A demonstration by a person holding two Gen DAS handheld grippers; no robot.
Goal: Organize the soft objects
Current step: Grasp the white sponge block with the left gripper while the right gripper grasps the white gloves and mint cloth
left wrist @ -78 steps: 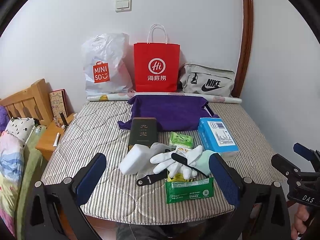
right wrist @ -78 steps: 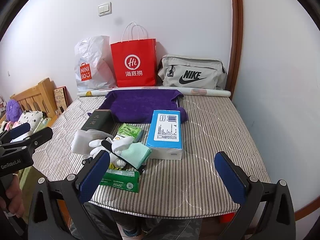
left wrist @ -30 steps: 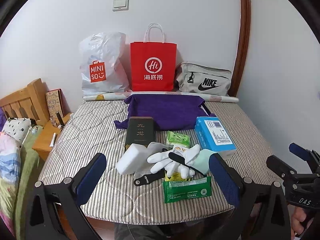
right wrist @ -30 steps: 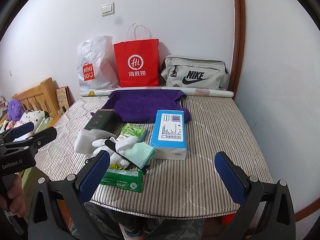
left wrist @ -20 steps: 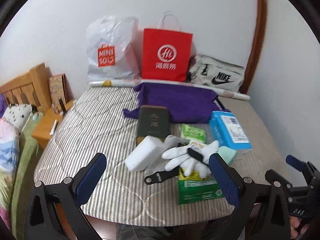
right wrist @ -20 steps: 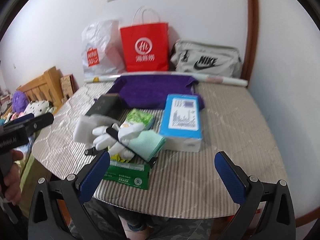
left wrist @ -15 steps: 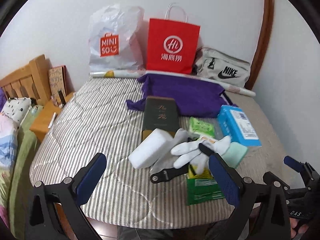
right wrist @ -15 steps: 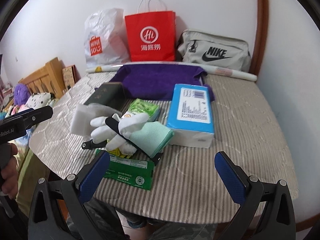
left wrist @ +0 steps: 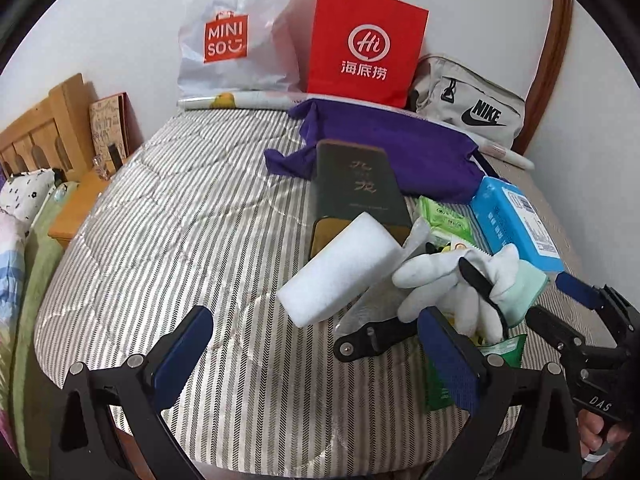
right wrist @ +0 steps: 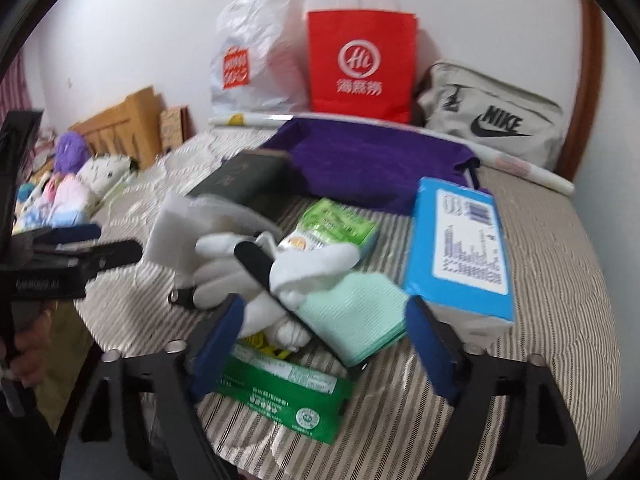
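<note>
A pile lies on the striped mattress (left wrist: 192, 216): a white foam block (left wrist: 344, 268), white gloves (left wrist: 452, 284) under a black strip, and a mint cloth (right wrist: 356, 316) on a green wipes packet (right wrist: 280, 384). A purple cloth (left wrist: 388, 152) is spread behind them. My left gripper (left wrist: 316, 356) is open and empty, just short of the foam block. My right gripper (right wrist: 325, 346) hangs low over the pile with its jaws closing. The mint cloth's near edge and the gloves (right wrist: 240, 256) sit between its tips, and the pads do not press on them.
A dark box (left wrist: 360, 188), a blue tissue pack (right wrist: 460, 244) and a light green packet (right wrist: 340, 228) lie by the pile. A white plastic bag (left wrist: 236, 36), a red paper bag (left wrist: 364, 44) and a grey bag (left wrist: 468, 104) line the wall. A wooden nightstand (left wrist: 80, 204) stands left.
Both grippers have dropped and moved forward to the pile, which now looks larger. The right jaws have narrowed. The left jaws stay wide. No object on the mattress has moved.
</note>
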